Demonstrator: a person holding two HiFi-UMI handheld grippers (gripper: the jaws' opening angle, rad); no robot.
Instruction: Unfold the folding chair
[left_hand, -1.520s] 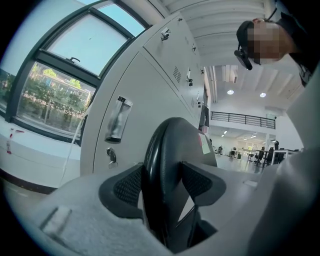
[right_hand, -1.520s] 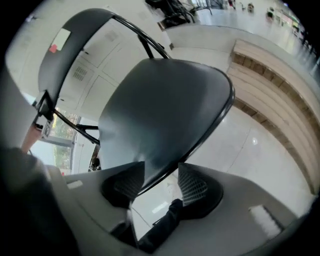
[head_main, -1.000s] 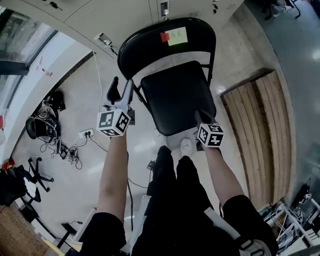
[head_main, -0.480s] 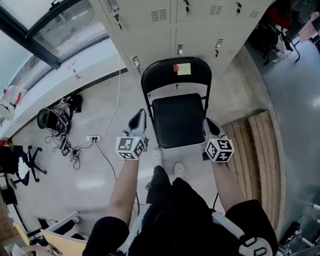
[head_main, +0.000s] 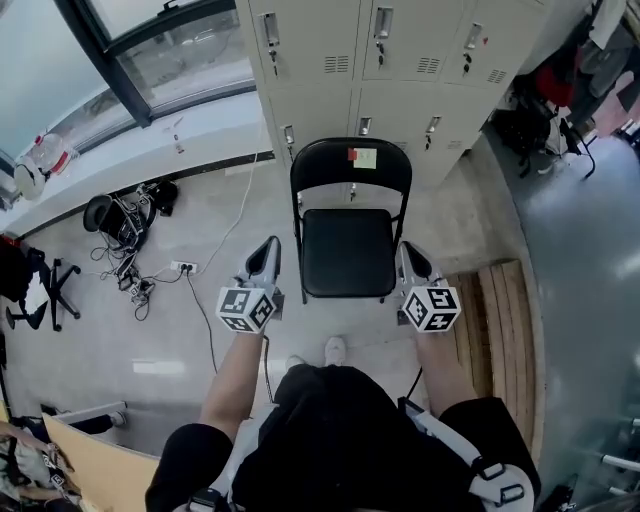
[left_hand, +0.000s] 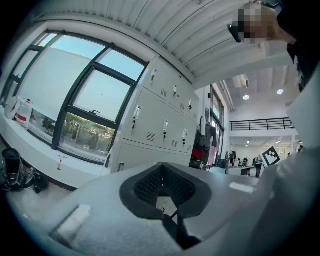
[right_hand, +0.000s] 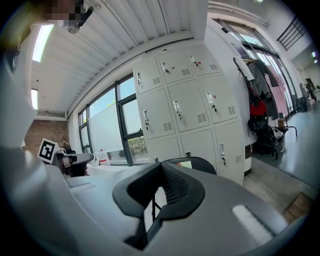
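Two grippers nearest: left gripper (head_main: 268, 248) and right gripper (head_main: 408, 252), both shut tight, nothing in either. Between and just beyond them the folding chair (head_main: 348, 252) stands open on the floor (head_main: 230, 210), seat down, untouched. Likely a stiff tube frame with some weight and pinchy hinges; grip the backrest (head_main: 350, 160) top or the seat's front edge. Black, padded; red and pale stickers (head_main: 361, 156). Lockers (head_main: 380, 60) just behind.
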